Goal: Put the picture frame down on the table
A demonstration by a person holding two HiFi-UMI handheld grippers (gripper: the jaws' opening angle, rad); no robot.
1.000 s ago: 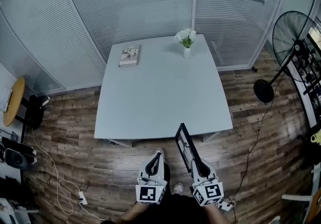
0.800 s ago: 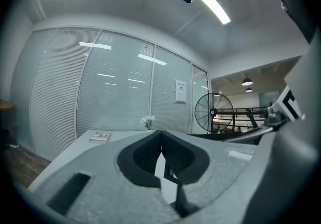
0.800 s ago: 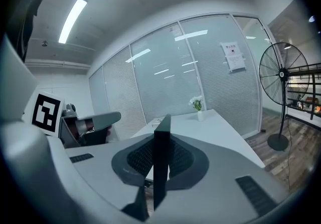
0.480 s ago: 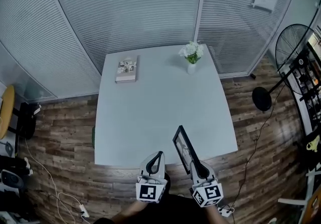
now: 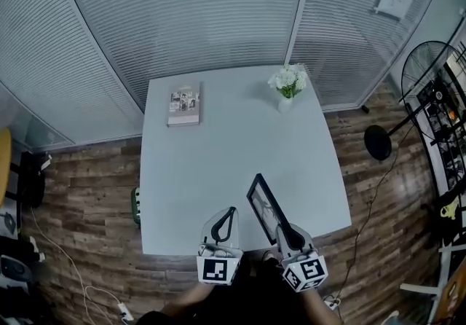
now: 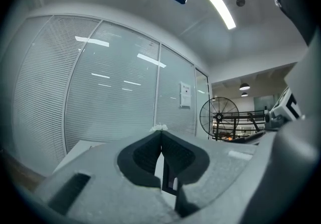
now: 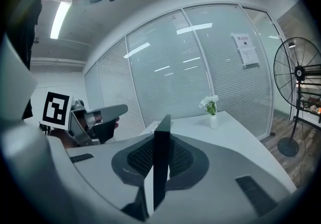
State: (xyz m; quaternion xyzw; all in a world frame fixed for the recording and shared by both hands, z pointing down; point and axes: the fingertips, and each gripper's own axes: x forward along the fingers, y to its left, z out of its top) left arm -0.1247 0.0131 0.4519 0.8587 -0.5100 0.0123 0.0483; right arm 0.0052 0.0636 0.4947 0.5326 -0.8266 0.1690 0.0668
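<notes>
My right gripper (image 5: 281, 227) clamps the lone picture frame (image 5: 262, 205) lower center, left gripper (image 5: 230, 213) closed empty, plus one book (image 5: 183, 105), one flower vase (image 5: 286, 87).

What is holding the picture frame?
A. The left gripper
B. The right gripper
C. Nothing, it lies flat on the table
B: the right gripper has its fingers shut on the edge of the frame, while the left gripper is shut on nothing.
</notes>
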